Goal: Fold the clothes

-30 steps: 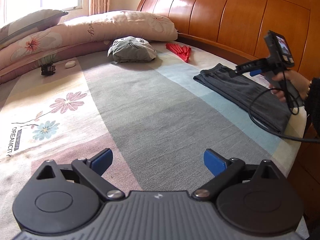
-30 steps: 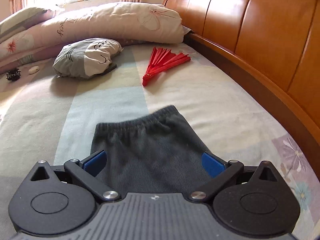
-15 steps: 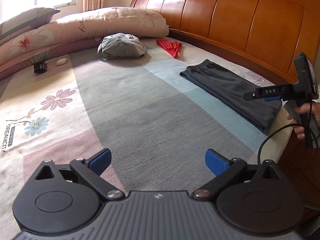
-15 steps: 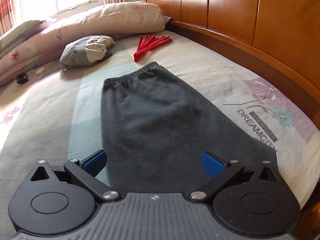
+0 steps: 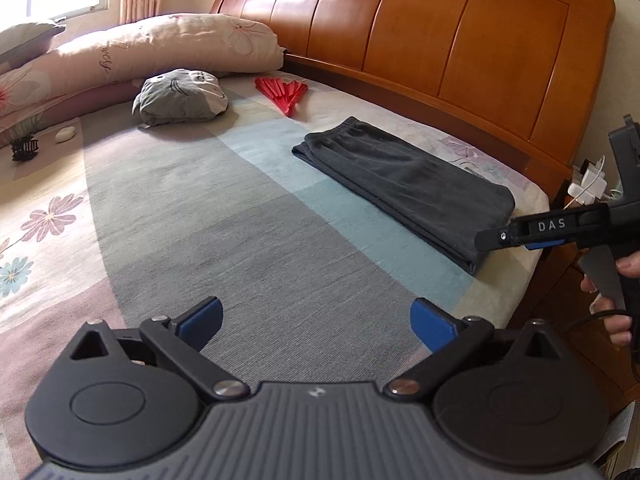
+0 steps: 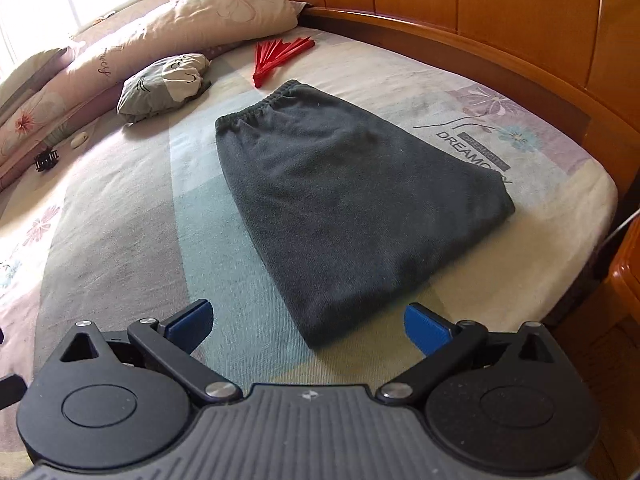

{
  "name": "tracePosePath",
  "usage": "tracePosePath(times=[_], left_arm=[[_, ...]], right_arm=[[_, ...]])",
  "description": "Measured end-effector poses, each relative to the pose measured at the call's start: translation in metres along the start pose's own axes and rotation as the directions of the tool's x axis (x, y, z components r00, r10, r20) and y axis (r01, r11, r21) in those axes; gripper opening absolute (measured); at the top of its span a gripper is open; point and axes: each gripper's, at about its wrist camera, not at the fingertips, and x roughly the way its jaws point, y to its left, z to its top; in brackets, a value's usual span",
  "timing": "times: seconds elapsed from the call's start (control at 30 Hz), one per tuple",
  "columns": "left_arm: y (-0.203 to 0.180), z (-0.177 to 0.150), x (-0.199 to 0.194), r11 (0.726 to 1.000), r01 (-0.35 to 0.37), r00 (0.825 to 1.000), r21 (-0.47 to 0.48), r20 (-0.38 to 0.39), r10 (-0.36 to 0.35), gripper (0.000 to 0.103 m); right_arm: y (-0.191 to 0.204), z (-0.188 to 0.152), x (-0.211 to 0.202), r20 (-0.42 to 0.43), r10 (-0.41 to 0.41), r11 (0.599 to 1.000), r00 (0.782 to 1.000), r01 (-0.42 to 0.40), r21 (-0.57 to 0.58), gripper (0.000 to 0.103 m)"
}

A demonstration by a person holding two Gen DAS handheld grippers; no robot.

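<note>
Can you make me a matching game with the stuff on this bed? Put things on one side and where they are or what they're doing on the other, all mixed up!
Things:
1. dark grey pants
2. red fan
3. grey cat cushion
4. right tongs

Places or states:
A. spread partly open near the headboard
B. open, holding nothing
C. folded flat near the bed's edge
D. leaning by the long flowery pillow

Right pairs: 1-C, 2-A, 3-D, 4-B
</note>
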Motion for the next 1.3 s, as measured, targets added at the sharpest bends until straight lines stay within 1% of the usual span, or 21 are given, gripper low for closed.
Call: tracePosePath(times=[0.13,0.27,0.33,0.43,0.5,0.67,0.87,1.0,1.3], left_arm=[[-0.019,0.004,0.008,1.000,0.001,1.000,0.023,-0.004,-0.001,0.100],[-0.030,0.001,0.014,0.999,0.054,0.998,0.003,-0.039,-0.054,0.100],[-0.036,0.000,0.016,0.998,0.055,0.997,0.025,-0.052,-0.054,0.100],[-0.042,0.001,0.015,0.998,0.054,0.997,0.038,-0.051,-0.052,0.100],[-0.044,0.004,0.014,0.998,0.057,0.997,0.037,-0.049,-0.055,0.100],[-0.048,0.012,0.018,0.998,0.057,0.996,0.021,-0.069,-0.056,0.100],[-0.053,0.015,0.020,0.998,0.054,0.996,0.013,-0.070,-0.053,0.100],[-0.056,0.018,0.021,1.000,-0.002,0.998,0.027,-0.062,0.003,0.100],[-0.055,0.021,0.025,1.000,0.006,0.997,0.024,-0.073,-0.005,0.100]], right_arm=[[0.002,-0.017,-0.018,0.000,-0.024,1.000,1.000,0.024,0.003,0.103],[0.001,-0.033,-0.031,-0.004,-0.013,0.999,1.000,0.013,0.031,0.103],[0.002,-0.037,-0.035,-0.005,-0.020,0.999,1.000,0.020,0.027,0.103],[0.005,-0.042,-0.039,-0.009,-0.043,0.999,0.999,0.043,0.010,0.103],[0.005,-0.044,-0.042,-0.014,-0.036,0.999,0.999,0.036,0.009,0.103],[0.005,-0.047,-0.052,0.003,-0.020,1.000,1.000,0.020,0.010,0.103],[0.009,-0.043,-0.060,0.024,-0.012,1.000,1.000,0.012,-0.009,0.103],[0.010,-0.042,-0.064,0.038,0.003,1.000,0.999,-0.003,-0.015,0.103],[0.012,-0.041,-0.064,0.042,0.011,1.000,0.999,-0.010,-0.014,0.103]])
